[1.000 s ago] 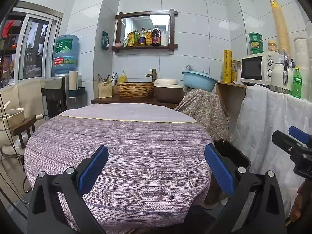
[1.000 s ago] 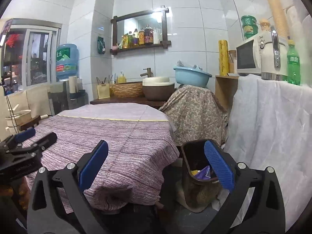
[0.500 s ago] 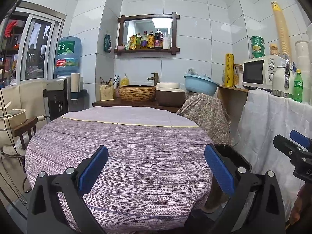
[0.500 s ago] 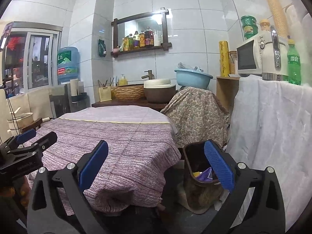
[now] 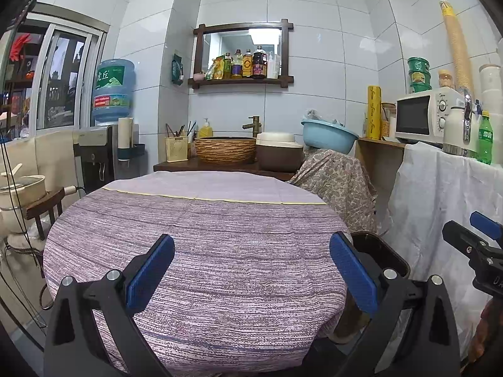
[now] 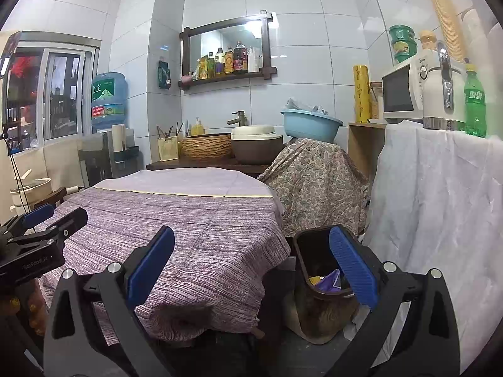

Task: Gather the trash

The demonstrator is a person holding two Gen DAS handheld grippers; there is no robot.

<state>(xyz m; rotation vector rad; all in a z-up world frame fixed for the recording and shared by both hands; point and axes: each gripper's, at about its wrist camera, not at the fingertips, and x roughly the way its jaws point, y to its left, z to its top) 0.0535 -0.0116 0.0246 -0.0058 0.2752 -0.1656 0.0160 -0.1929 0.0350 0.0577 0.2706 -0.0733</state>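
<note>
The left gripper and right gripper are hovering with jaws spread, gripping nothing; trash is sitting inside the bin beside the table; collection is appearing near complete.

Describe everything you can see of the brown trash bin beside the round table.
The trash bin is dark brown, with a rounded rectangular rim and no lid visible. It stands upright on the floor, close beside the drooping purple tablecloth and in front of the white cloth. Its lower wall looks worn and mottled. Inside lie purple and yellow scraps. The right gripper, jaws open, partly hides its rim; nothing grips it.
</note>
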